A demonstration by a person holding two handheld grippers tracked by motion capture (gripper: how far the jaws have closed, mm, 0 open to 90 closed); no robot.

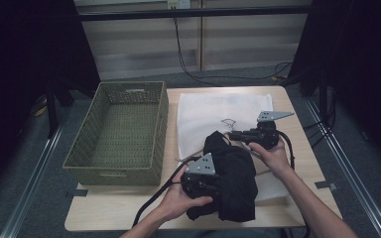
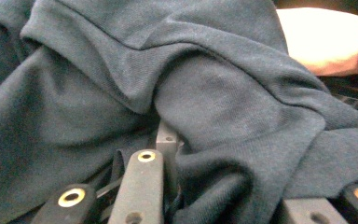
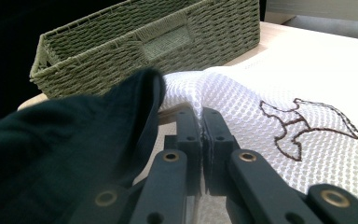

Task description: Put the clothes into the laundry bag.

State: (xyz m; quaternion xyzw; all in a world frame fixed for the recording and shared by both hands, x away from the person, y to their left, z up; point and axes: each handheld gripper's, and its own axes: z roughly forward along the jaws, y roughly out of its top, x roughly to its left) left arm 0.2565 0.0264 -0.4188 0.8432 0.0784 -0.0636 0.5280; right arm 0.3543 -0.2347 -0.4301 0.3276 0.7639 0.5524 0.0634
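Though bunched, one dark garment (image 1: 233, 173)

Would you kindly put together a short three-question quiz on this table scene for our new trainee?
1. True or false: the green woven rectangular basket holds the dark crumpled cloth garment.
2. What does the right hand-held gripper pinch: A the basket's rim, B the white mesh laundry bag, C a cable?
3. Fill in: the garment lies partly on the bag, to the ____ of the basket in the high view.

Key: 1 false, since the basket has nothing in it and the garment sits on the table; 2 B; 3 right.
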